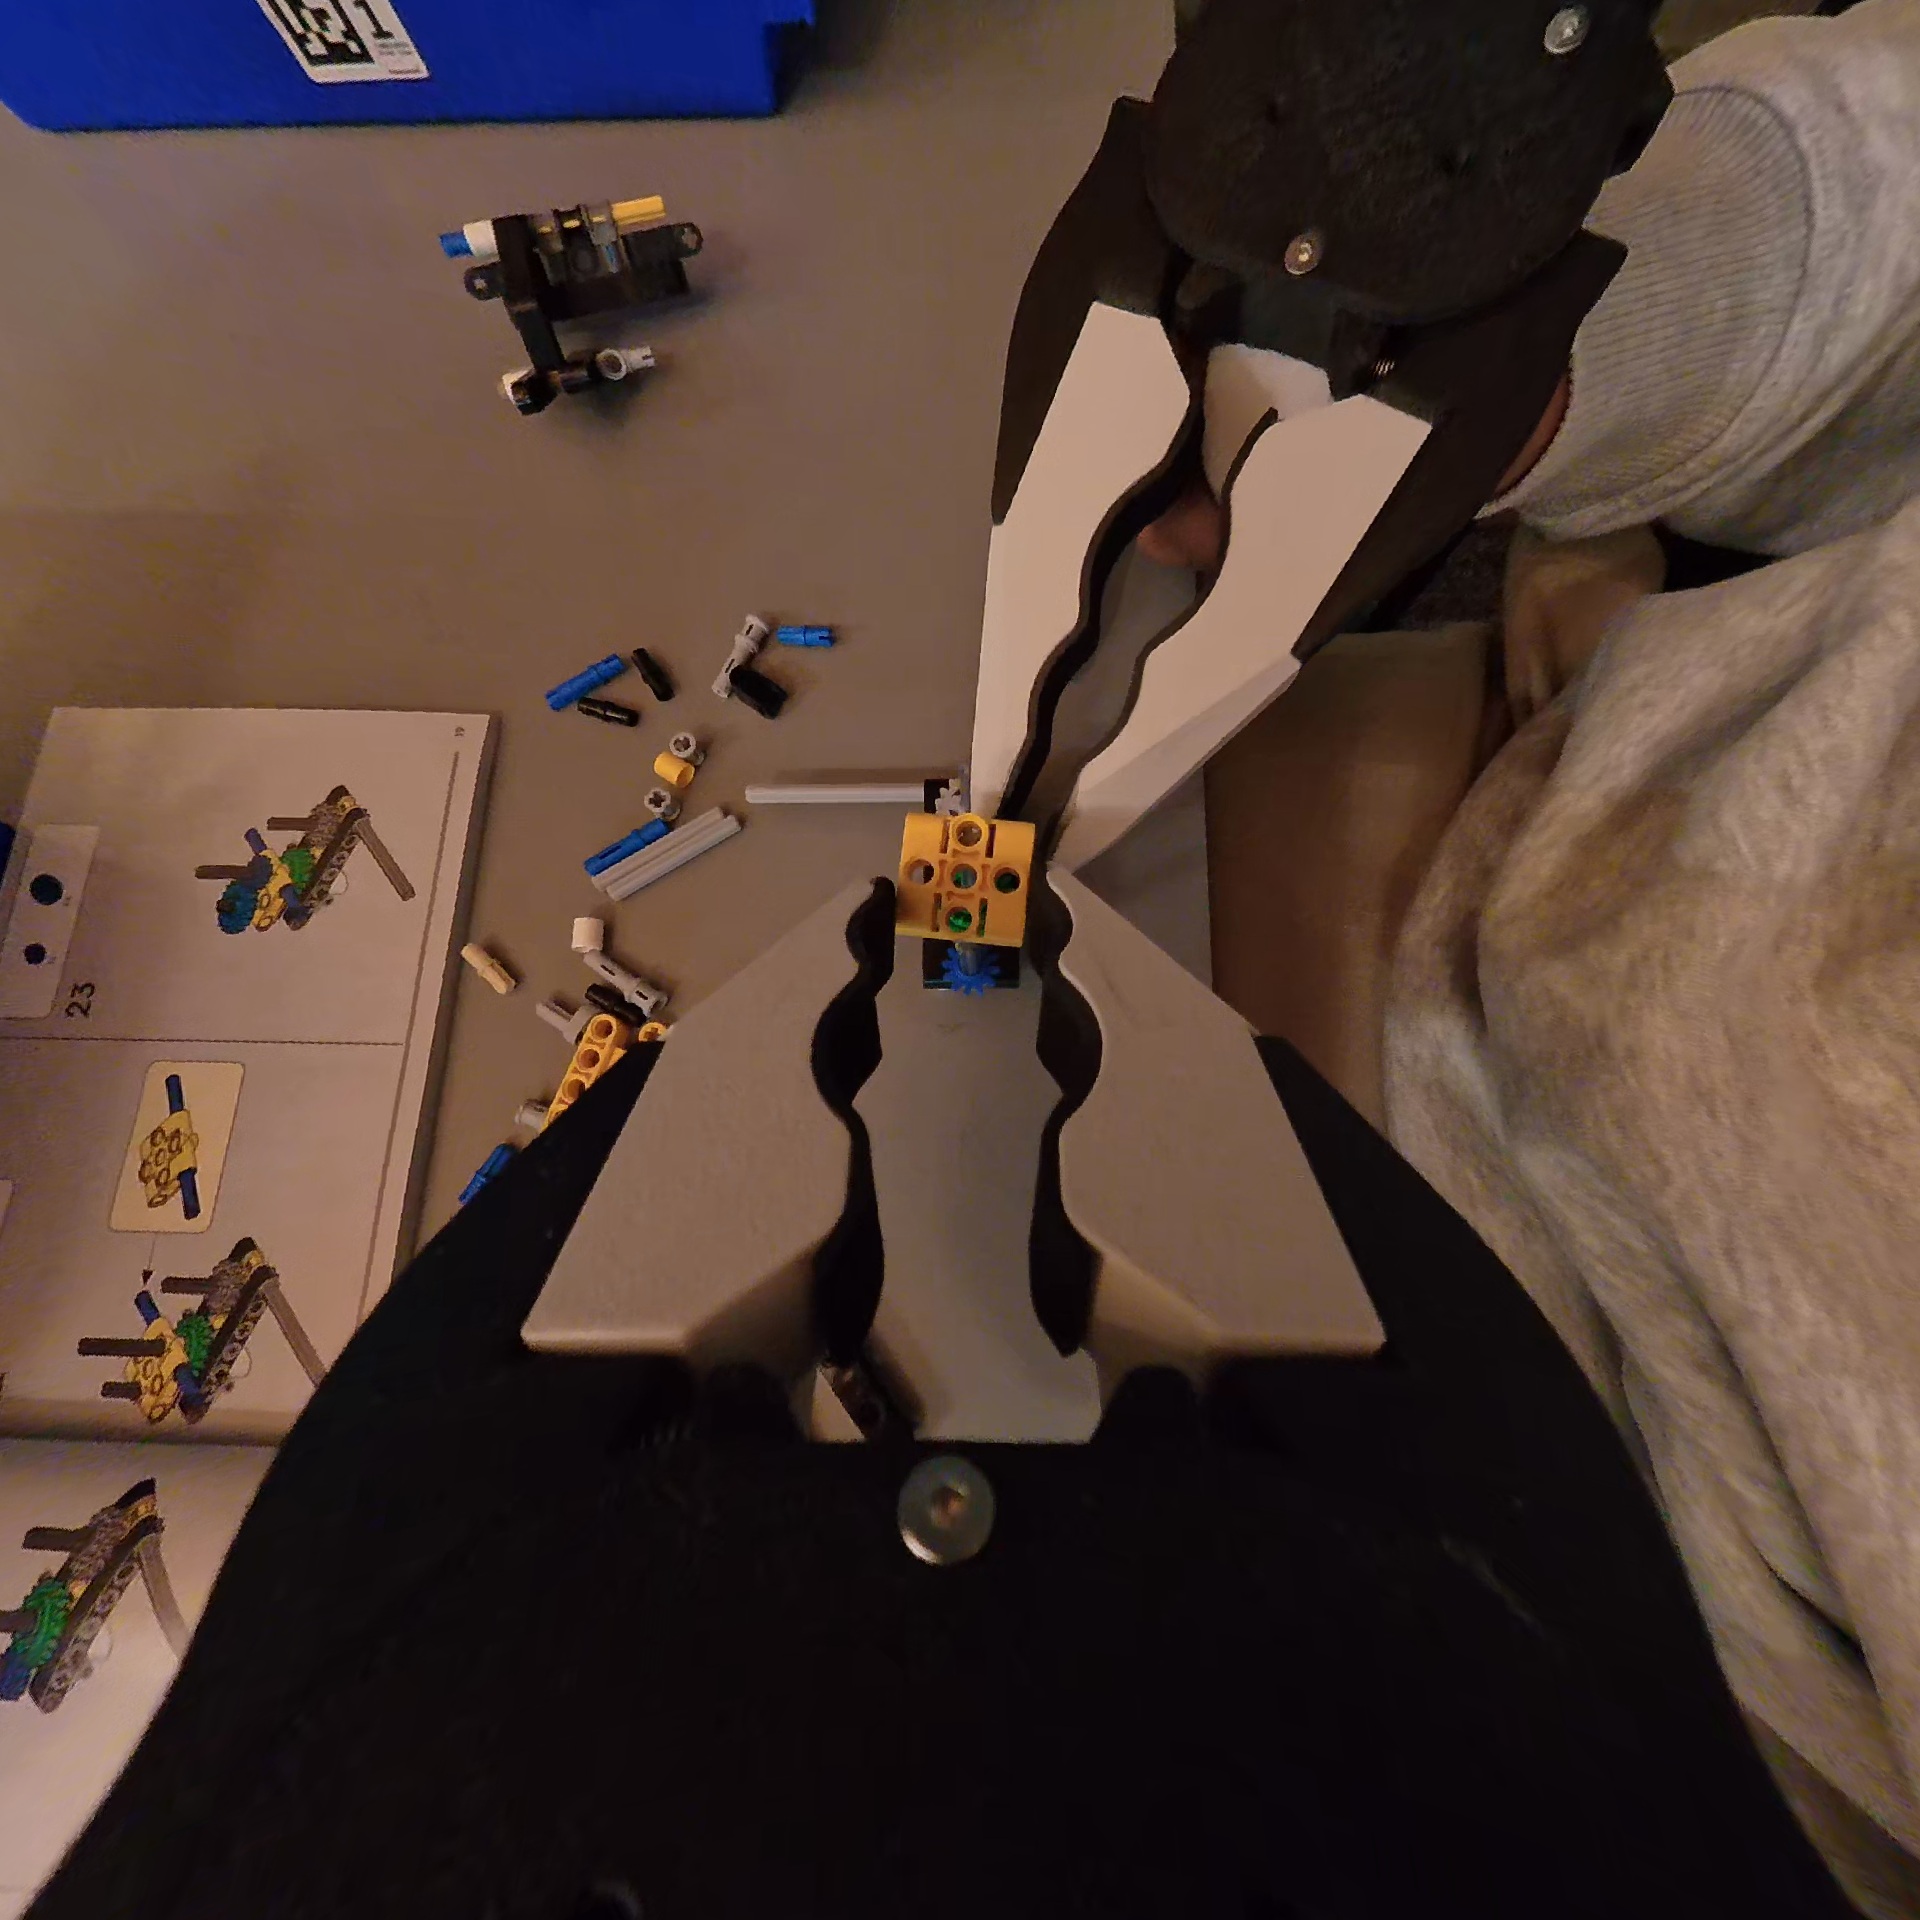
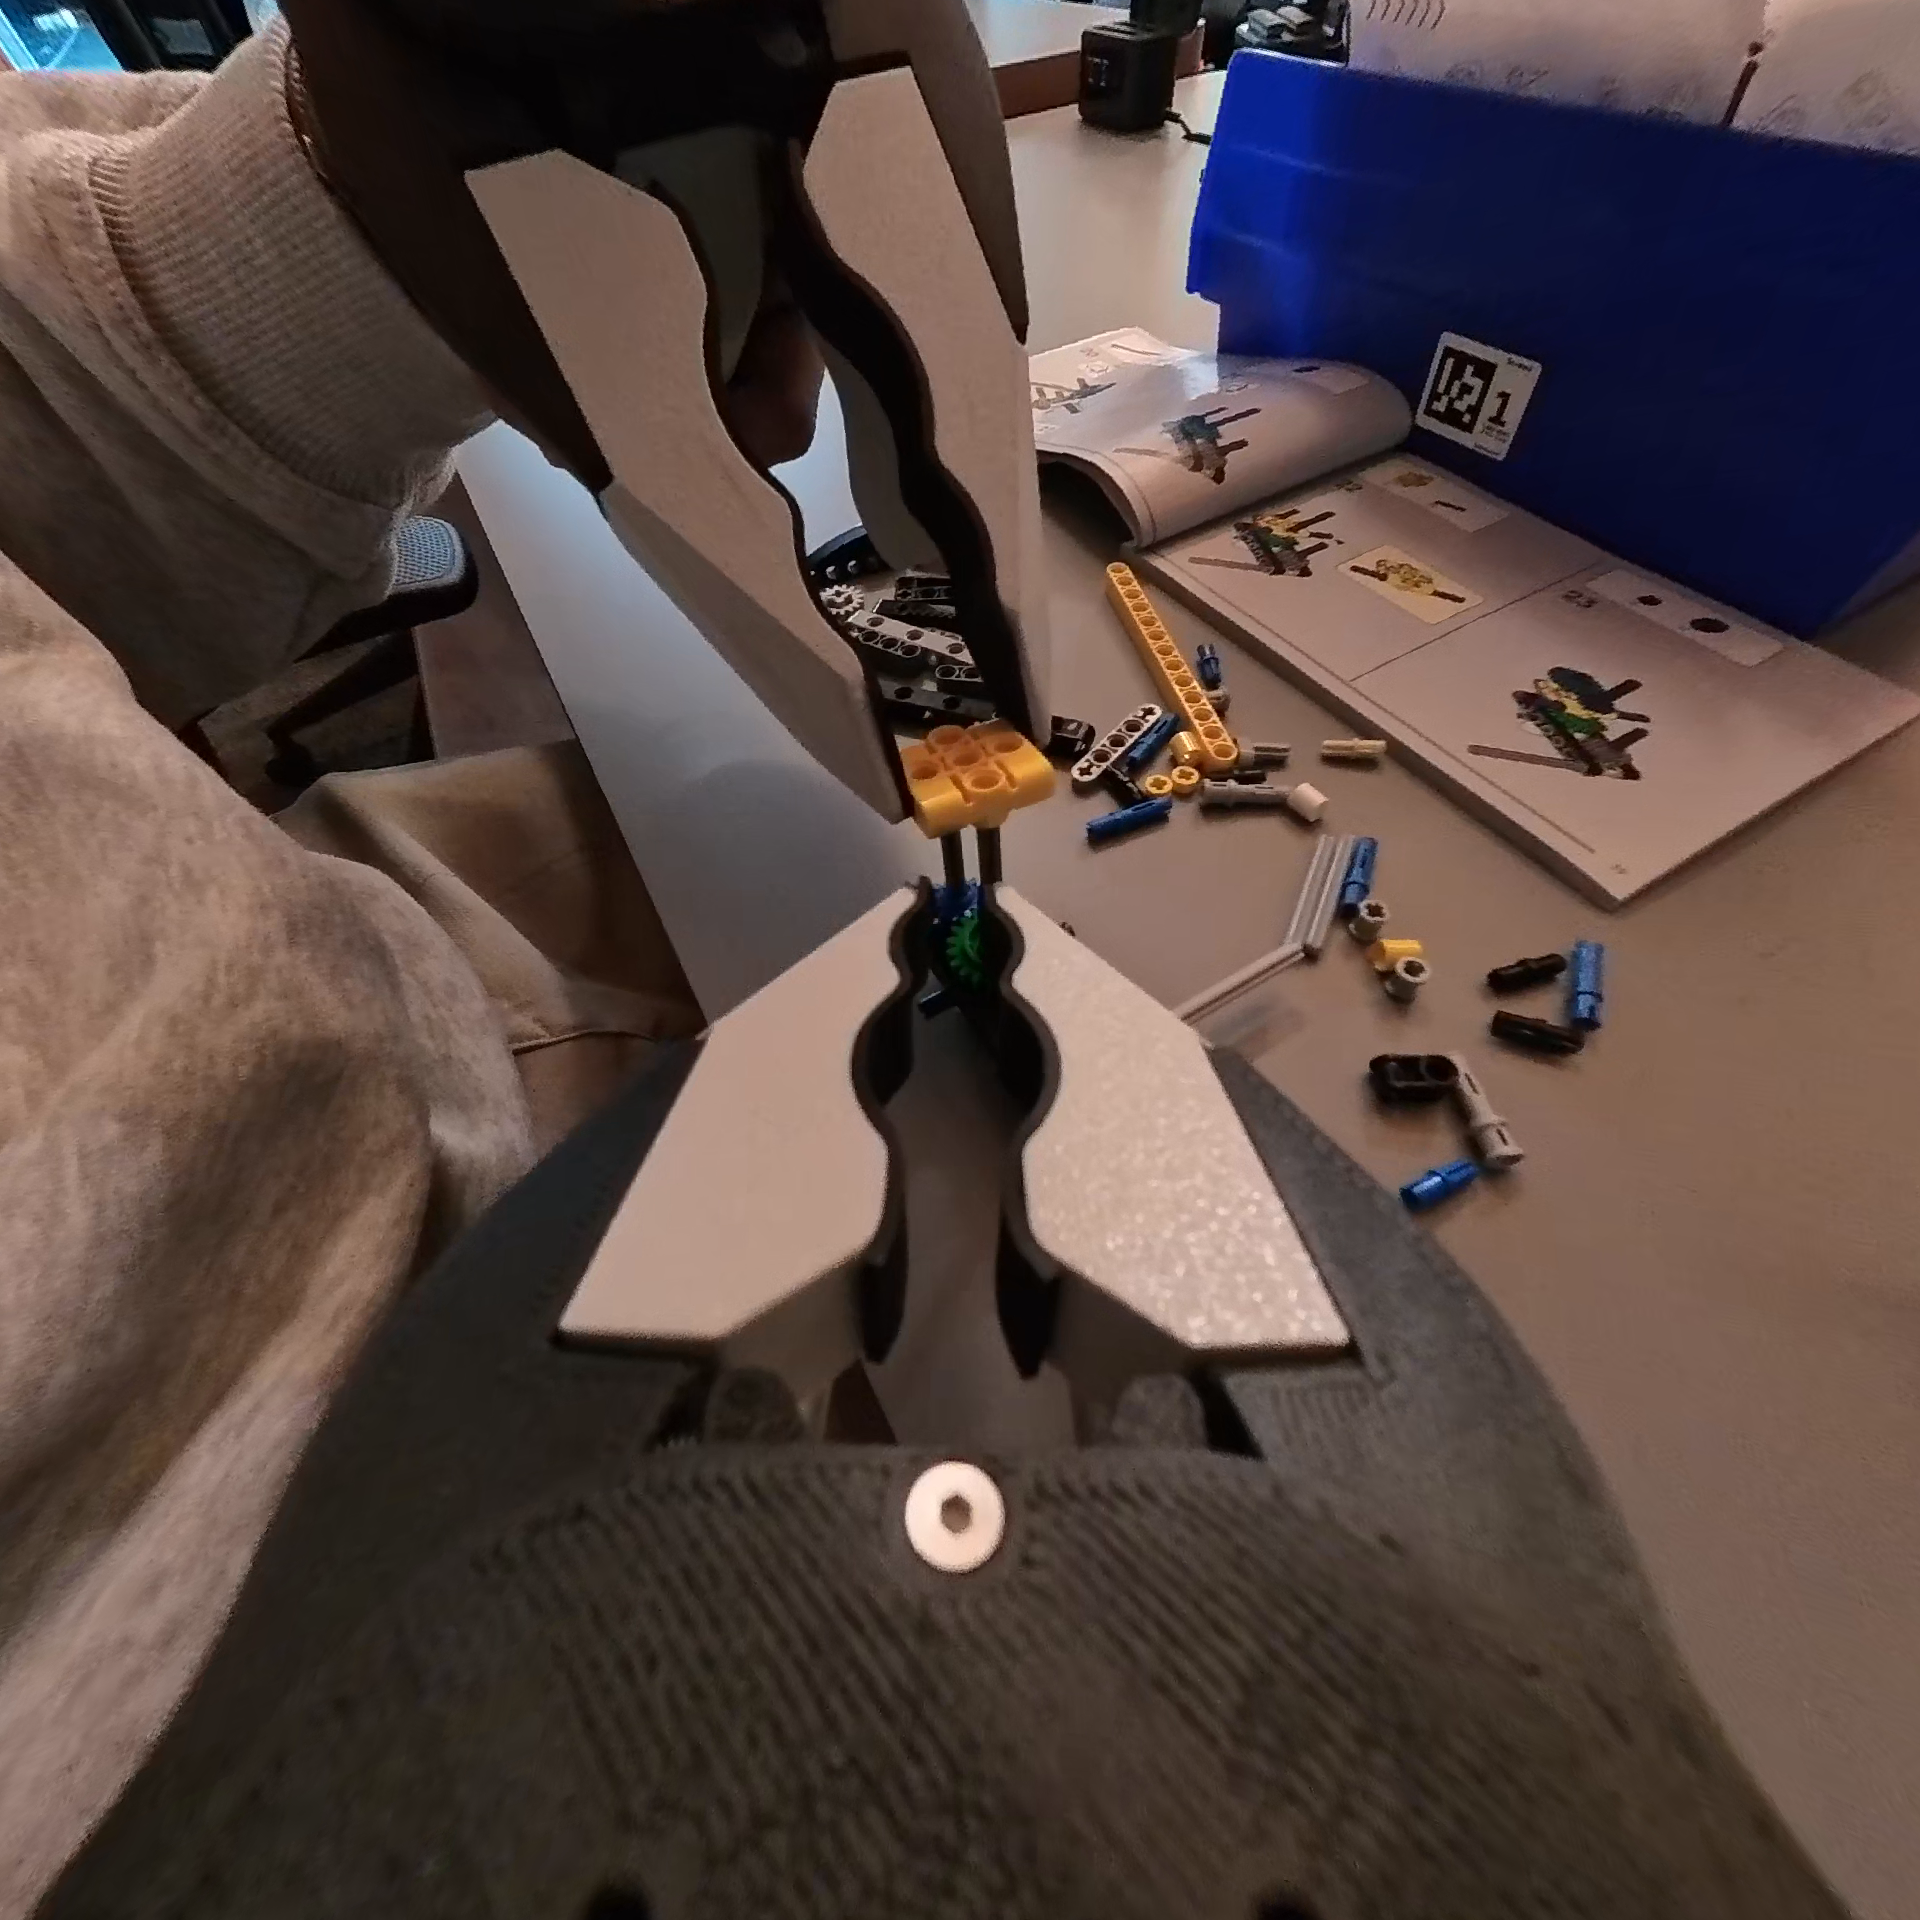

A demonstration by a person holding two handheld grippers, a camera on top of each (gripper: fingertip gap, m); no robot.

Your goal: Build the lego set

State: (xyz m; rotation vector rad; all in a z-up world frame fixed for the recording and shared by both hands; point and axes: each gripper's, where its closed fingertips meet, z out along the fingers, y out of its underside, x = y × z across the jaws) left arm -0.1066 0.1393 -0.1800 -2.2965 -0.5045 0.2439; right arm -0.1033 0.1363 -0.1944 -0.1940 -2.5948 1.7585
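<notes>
A yellow connector block [image 1: 966, 878] sits between the fingertips of my left gripper [image 1: 966, 896], which is shut on it. Below the block a blue gear [image 1: 968, 971] shows on the same small assembly. In the right wrist view my right gripper [image 2: 958, 904] is shut on the assembly's lower part, with a green gear [image 2: 964, 943] and a blue gear between its fingers. Two black axles run up from there to the yellow block [image 2: 971, 774], held by the left gripper [image 2: 966, 771] from above. The right gripper [image 1: 1003, 816] reaches in from the top of the left wrist view.
An open instruction booklet [image 1: 239, 935] [image 2: 1507, 675] lies by a blue bin [image 1: 416, 62] [image 2: 1610, 312]. A black sub-assembly [image 1: 582, 270] stands apart. Loose pins and axles [image 1: 675, 748] [image 2: 1455, 987], a long yellow beam [image 2: 1169, 665] and black beams [image 2: 925, 644] lie scattered. A person's grey sleeve [image 1: 1662, 935] is close. Left and right tips are no more than a few centimetres apart.
</notes>
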